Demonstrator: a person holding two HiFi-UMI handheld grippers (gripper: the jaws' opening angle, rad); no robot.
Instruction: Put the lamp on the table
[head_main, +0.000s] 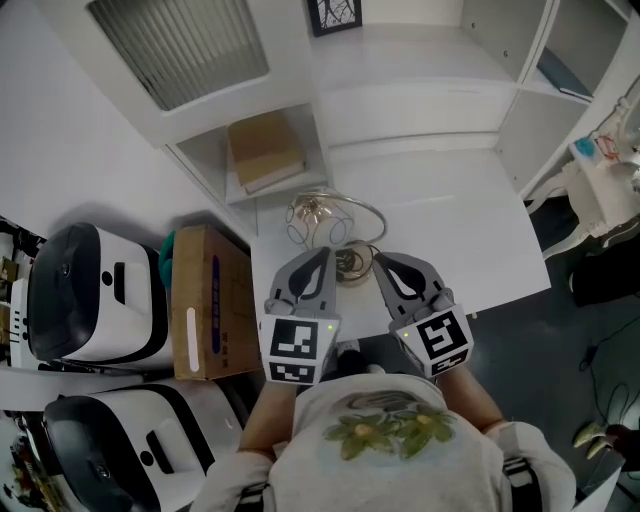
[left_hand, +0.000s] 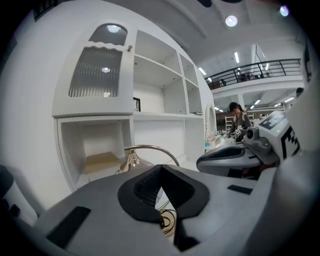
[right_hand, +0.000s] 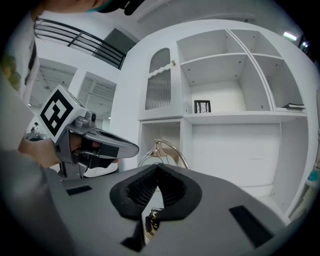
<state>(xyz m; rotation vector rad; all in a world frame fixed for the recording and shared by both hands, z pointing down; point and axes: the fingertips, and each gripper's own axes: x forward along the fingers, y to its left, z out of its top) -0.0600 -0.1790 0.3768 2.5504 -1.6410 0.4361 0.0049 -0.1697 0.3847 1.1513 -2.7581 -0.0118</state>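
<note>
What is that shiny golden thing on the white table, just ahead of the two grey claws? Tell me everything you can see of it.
It is a small brass-coloured metal lamp standing upright on the white table. A slim polished tube arches over from a round base, and a little bell-shaped shade hangs from its end. A thin dark cord lies in loose coils by the base. The left gripper and right gripper, both shut, flank the base; contact cannot be told.

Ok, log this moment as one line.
lamp: on table | left gripper: jaws shut, beside lamp | right gripper: jaws shut, beside lamp
</note>
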